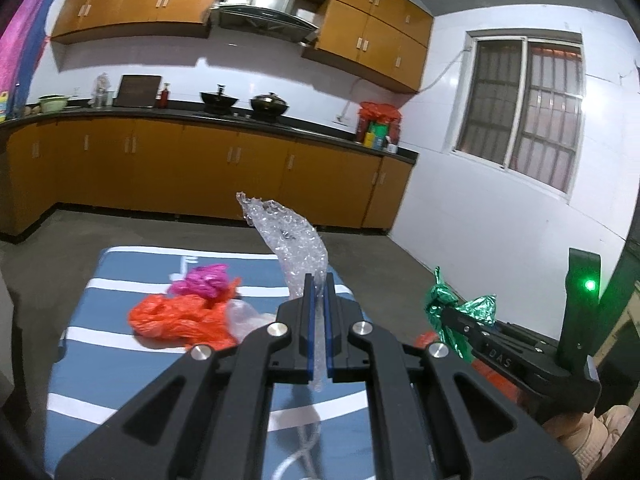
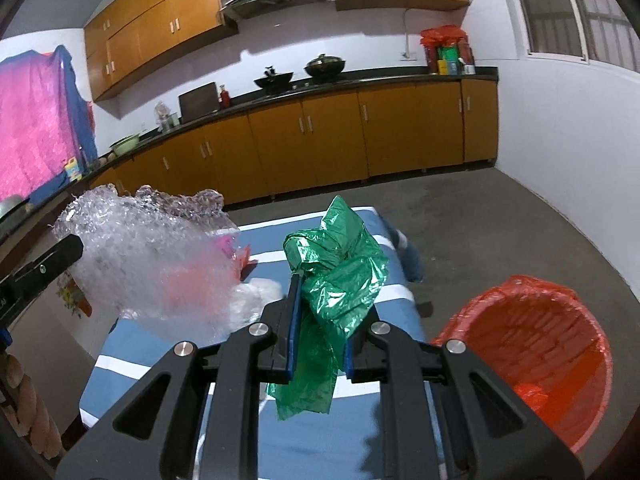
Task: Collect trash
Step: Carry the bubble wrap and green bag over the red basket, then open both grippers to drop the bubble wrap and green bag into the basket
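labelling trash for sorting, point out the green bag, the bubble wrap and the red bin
green bag (image 2: 340, 276), right wrist view, crumpled middle
bubble wrap (image 1: 296, 240), left wrist view, middle
red bin (image 2: 532, 344), right wrist view, inner wall

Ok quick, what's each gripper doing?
Left gripper: shut on bubble wrap.
Right gripper: shut on green bag.

bubble wrap (image 1: 296, 240): clear glossy plastic | green bag (image 2: 340, 264): shiny crinkled film | cabinets (image 1: 208, 168): smooth wood | floor (image 2: 500, 208): rough matt
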Action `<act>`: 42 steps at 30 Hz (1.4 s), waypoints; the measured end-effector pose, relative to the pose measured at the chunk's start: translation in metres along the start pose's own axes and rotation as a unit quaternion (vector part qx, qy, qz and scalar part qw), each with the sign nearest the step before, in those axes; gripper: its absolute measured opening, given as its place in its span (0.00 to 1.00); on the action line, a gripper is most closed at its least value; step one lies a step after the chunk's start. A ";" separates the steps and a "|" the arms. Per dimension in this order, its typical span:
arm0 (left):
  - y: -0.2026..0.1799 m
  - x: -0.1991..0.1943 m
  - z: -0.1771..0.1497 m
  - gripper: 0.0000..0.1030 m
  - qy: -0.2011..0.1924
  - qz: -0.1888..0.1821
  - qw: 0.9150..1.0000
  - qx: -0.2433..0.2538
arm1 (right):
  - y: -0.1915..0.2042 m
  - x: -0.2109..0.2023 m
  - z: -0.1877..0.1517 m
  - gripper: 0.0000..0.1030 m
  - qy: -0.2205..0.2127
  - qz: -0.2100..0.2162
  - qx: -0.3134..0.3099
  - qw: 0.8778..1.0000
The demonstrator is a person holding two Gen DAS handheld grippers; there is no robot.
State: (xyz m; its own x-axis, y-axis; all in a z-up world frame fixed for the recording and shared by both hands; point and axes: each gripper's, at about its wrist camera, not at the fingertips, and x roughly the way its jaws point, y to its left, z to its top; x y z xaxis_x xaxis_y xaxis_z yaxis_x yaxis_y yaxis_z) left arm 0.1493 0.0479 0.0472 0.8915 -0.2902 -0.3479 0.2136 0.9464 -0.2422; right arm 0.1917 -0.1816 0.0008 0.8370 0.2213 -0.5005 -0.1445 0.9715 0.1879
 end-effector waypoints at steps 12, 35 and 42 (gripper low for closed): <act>-0.074 0.033 -0.007 0.05 0.022 -0.081 0.996 0.023 | -0.059 -0.029 0.000 0.17 -0.020 -0.048 0.036 0.998; -0.183 0.109 -0.051 0.05 0.086 -0.184 0.978 0.051 | -0.159 -0.065 -0.022 0.17 -0.017 -0.150 0.105 0.983; -0.193 0.143 -0.079 0.05 0.125 -0.171 0.976 0.053 | -0.168 -0.058 -0.029 0.17 -0.005 -0.155 0.114 0.981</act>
State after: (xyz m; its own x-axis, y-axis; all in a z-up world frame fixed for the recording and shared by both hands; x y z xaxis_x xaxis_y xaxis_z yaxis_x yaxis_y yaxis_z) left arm 0.2039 -0.1869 -0.0271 0.6394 -0.6039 -0.4760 0.5330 0.7942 -0.2917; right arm 0.1524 -0.3553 -0.0267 0.8278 -0.0844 -0.5547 0.2388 0.9476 0.2122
